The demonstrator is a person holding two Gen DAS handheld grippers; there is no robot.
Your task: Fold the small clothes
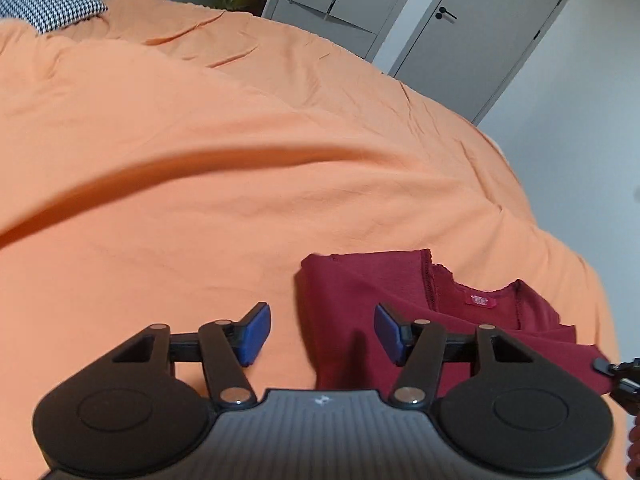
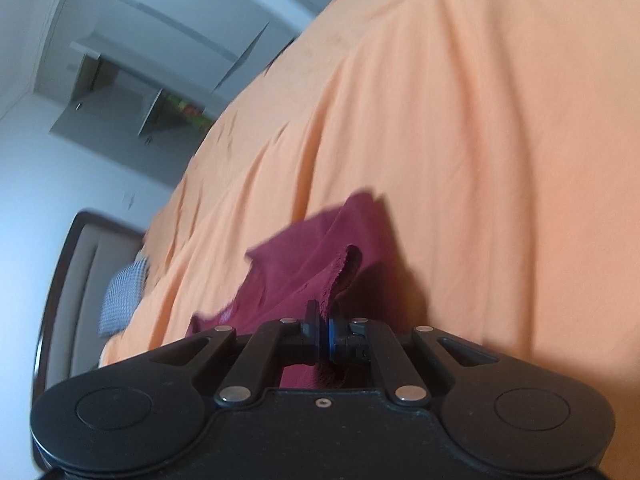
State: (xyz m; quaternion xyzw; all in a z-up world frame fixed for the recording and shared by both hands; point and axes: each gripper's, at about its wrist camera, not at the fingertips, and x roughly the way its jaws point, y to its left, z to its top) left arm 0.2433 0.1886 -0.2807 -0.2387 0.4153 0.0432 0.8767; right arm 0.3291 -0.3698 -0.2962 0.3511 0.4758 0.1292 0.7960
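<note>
My right hand-held gripper (image 2: 325, 340) is clenched on a hem of the shirt (image 1: 360, 300), lifted to fold it, I think. Left hand-held gripper (image 1: 322, 334) hangs released over its edge, w/ nothing between the pads. Shirt lies on the bed (image 1: 200, 200). Only left view shows the collar label (image 1: 480, 300) & far door (image 1: 480, 20).

Open orange bedsheet (image 1: 240, 160) stretched wide toward the bed's far edge; only the crumpled maroon knit garment (image 1: 360, 292) (near corner) and a houndstooth pillow (image 1: 52, 2) interrupted it.
</note>
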